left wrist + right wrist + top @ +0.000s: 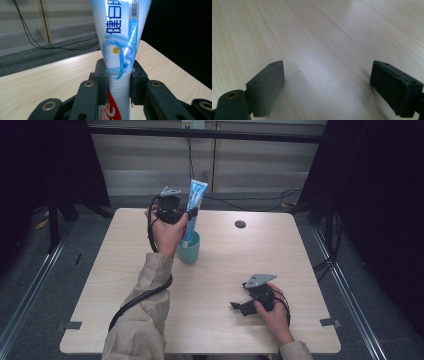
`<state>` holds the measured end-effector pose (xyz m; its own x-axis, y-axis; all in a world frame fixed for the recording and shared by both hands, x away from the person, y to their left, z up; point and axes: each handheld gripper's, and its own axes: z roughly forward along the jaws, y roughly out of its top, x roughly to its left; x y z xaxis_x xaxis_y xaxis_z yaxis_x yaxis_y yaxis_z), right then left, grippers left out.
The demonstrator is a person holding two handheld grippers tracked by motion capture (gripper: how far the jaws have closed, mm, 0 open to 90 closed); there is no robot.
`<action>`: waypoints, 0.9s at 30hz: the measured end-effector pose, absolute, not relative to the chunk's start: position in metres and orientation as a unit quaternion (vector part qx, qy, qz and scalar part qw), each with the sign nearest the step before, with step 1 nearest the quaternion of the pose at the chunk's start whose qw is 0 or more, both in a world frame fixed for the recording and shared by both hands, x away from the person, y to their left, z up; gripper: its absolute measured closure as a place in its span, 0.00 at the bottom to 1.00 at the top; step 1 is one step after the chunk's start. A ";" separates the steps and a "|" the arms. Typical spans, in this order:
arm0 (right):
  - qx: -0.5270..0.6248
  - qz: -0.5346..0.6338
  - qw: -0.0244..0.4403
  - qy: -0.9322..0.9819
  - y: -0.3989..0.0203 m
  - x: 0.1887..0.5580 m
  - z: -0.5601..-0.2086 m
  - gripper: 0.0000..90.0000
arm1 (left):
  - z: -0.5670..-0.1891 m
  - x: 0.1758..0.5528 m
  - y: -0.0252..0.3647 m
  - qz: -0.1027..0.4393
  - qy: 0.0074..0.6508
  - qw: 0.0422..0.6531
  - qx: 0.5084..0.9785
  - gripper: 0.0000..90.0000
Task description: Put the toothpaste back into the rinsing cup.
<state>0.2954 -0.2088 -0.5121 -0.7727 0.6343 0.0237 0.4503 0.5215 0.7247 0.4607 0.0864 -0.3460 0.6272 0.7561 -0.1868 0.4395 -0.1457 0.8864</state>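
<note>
Right tool (239,306) rests wide open on counter (225,270); left tool (119,85) clamps toothpaste tube (120,37) upright, foot in teal cup (190,251).

Bare tabletop (220,285) between the hands, cup (189,251) and toothpaste tube (194,202) blocking far left
</note>
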 end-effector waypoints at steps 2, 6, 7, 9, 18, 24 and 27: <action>0.313 0.375 0.124 0.864 -0.209 0.295 -0.512 0.13 | -0.347 0.462 0.087 0.154 0.403 0.513 0.742 0.81; 0.313 0.376 0.123 0.864 -0.209 0.295 -0.512 0.13 | -0.350 0.464 0.087 0.155 0.406 0.512 0.741 0.81; 0.313 0.376 0.123 0.864 -0.209 0.295 -0.512 0.13 | -0.351 0.464 0.086 0.155 0.407 0.513 0.740 0.81; 0.313 0.376 0.122 0.864 -0.209 0.295 -0.512 0.13 | -0.353 0.465 0.086 0.157 0.406 0.511 0.741 0.81; 0.313 0.375 0.121 0.864 -0.209 0.295 -0.512 0.13 | -0.352 0.467 0.085 0.161 0.403 0.513 0.740 0.81; 0.313 0.375 0.121 0.864 -0.209 0.294 -0.512 0.13 | -0.350 0.471 0.084 0.169 0.403 0.518 0.735 0.81; 0.312 0.375 0.121 0.864 -0.209 0.294 -0.512 0.13 | -0.351 0.472 0.082 0.173 0.404 0.517 0.734 0.81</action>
<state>0.2944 -0.2087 -0.5121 -0.7761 0.6301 0.0242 0.4479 0.5240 0.7244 0.4725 0.0822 -0.3510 0.6140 0.7720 -0.1643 0.4144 -0.1381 0.8995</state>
